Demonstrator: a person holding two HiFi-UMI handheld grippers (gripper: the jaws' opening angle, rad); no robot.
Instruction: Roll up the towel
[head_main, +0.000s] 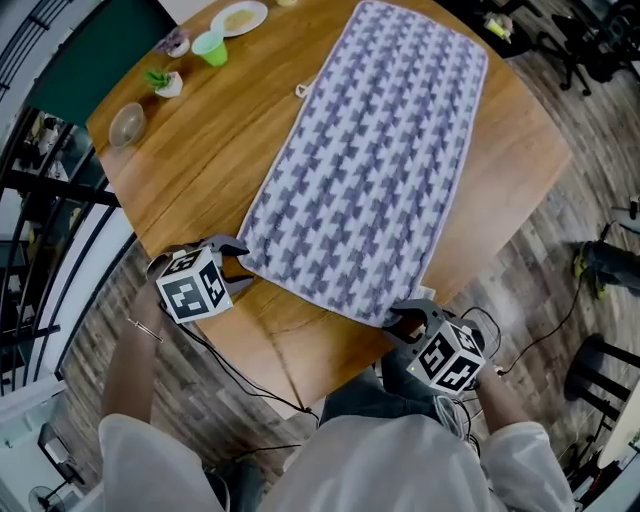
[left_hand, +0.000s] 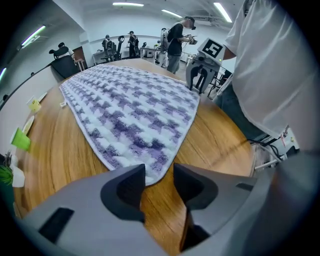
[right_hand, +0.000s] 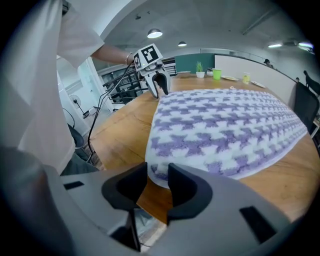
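Note:
A purple-and-white houndstooth towel (head_main: 370, 160) lies spread flat on the round wooden table (head_main: 200, 170). My left gripper (head_main: 238, 266) is at the towel's near left corner. In the left gripper view that corner (left_hand: 150, 176) sits in the gap between the partly closed jaws of the left gripper (left_hand: 159, 172), with wood showing beside it. My right gripper (head_main: 405, 318) is at the near right corner by the table's edge. In the right gripper view, the right gripper (right_hand: 158, 170) straddles the towel's corner (right_hand: 159, 176) with a narrow gap. Neither pair of pads visibly presses on the cloth.
At the table's far left stand a green cup (head_main: 210, 47), a plate (head_main: 240, 17), a small potted plant (head_main: 163, 82) and a glass bowl (head_main: 127, 124). Cables (head_main: 230, 370) hang below the near edge. People and chairs stand beyond the table (left_hand: 175, 35).

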